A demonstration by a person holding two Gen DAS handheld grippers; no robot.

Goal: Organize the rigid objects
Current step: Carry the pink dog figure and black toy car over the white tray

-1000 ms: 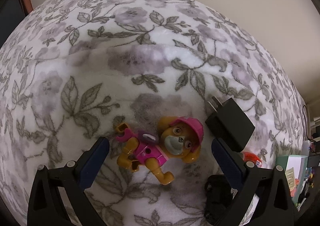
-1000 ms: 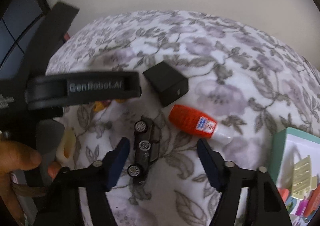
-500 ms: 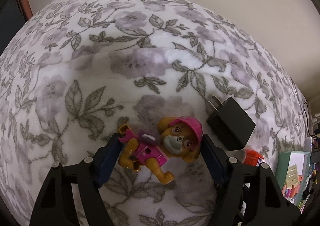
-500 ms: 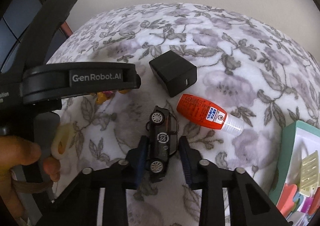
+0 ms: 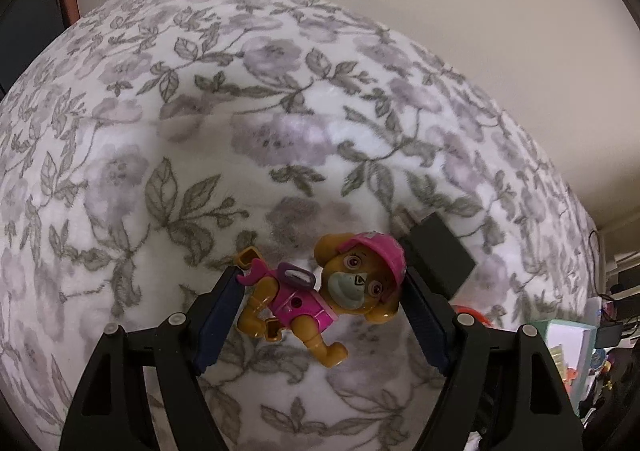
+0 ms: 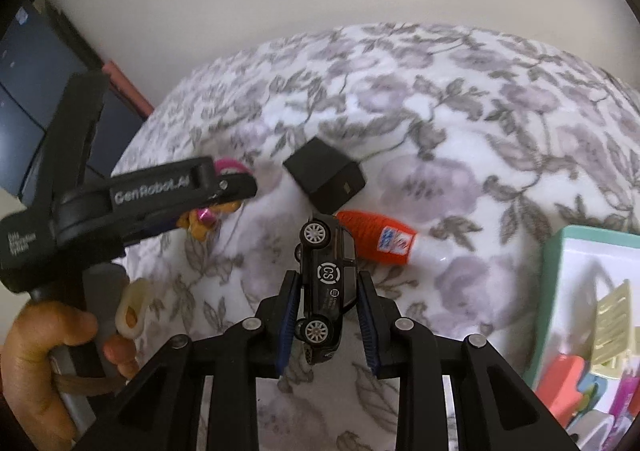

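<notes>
A hand [image 6: 48,355] at the far left gripped the handle of the left gripper [image 5: 320,315], whose jaws were clenched on the pink-capped toy dog [image 5: 320,295], one pad against its tail end and the other against its cap, above the flowered blanket [image 5: 200,131]. Behind its right pad lay the black charger [image 6: 326,181], and just beside that the orange glue bottle [image 6: 376,237]. The right gripper [image 6: 326,327] grasped the black toy car [image 6: 326,283] by its sides, nose pointing away, its jaws clamped on it. Farther right, near the blanket's edge, sat a teal-rimmed box [image 6: 550,291] holding colourful small items.
</notes>
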